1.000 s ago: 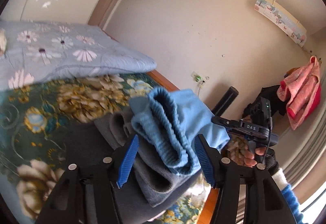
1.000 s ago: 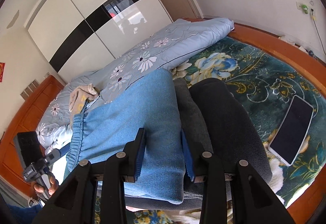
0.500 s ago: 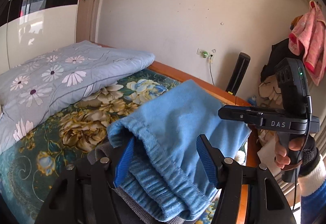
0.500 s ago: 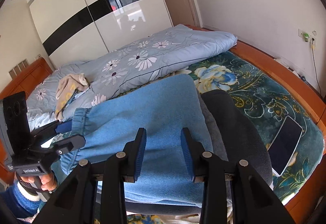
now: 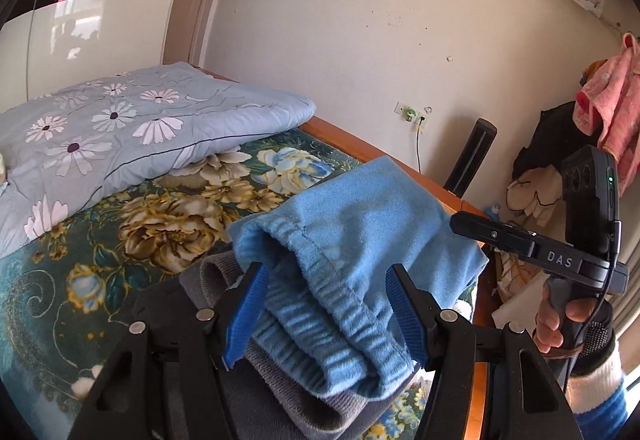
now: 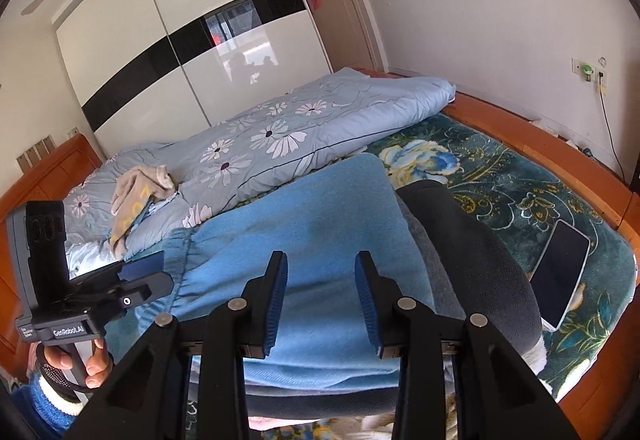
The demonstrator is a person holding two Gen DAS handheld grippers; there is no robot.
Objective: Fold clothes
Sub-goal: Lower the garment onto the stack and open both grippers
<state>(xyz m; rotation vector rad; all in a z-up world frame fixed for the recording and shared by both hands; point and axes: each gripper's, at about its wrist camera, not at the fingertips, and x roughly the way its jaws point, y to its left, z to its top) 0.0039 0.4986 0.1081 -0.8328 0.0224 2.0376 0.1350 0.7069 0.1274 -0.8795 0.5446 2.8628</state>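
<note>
White letters "DAS" stand on the black arm of the right hand-held gripper, at 3 o'clock in the left wrist view. "GenRobot.AI" stands on the left hand-held gripper, at 8 o'clock in the right wrist view; smaller print beside it is unreadable.

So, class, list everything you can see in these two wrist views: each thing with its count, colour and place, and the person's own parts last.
fleece trousers: one, light blue, folded on top of the grey garment
grey garment: one, dark grey, folded on the floral blanket
floral blanket: one, teal with flowers, covering the bed
quilt: one, pale blue with daisies, far side of the bed
beige cloth: one, on the quilt
phone: one, dark screen, on the blanket beside the grey garment
wardrobe: one, white with a black band
pink garment: one, hanging on the wall
left gripper: open, astride the trousers' waistband
right gripper: open, over the trousers
</note>
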